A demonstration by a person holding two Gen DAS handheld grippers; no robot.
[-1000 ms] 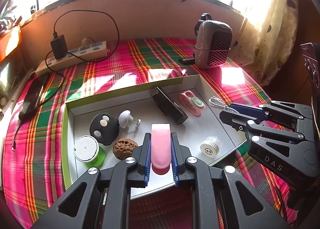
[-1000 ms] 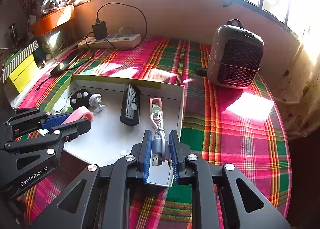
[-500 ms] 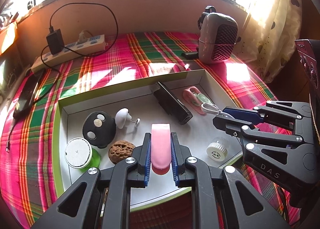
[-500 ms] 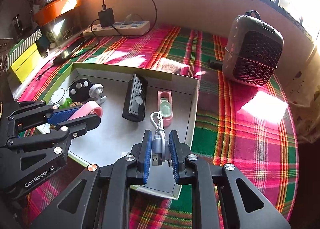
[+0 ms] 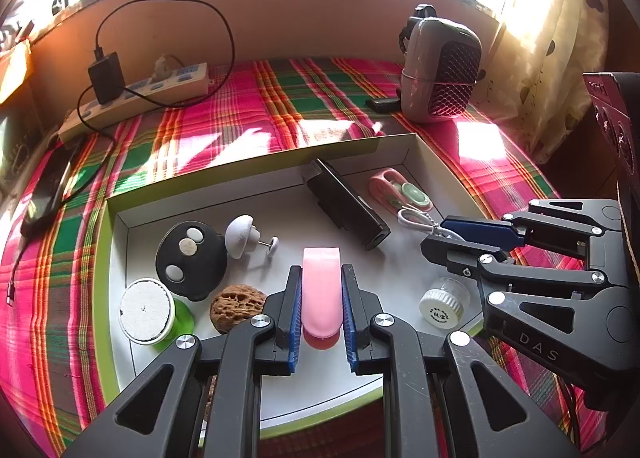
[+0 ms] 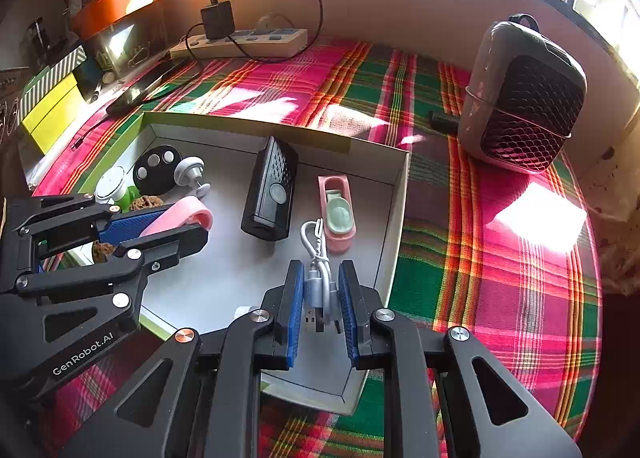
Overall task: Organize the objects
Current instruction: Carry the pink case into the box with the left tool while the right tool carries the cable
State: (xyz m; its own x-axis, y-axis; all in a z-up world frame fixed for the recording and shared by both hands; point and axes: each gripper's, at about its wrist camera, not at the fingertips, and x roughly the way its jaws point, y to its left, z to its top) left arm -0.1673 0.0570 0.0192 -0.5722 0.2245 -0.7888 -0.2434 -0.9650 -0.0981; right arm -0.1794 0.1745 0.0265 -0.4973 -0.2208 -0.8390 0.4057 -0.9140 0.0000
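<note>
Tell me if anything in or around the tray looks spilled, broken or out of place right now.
Nothing stands out. The tray sits flat on the plaid cloth, its items lying separately inside. The left gripper holds a pink piece and the right gripper a white cable, both over the tray.

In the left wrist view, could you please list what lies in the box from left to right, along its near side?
Green jar → walnut → pink strip held in the left gripper → white cap.
</note>
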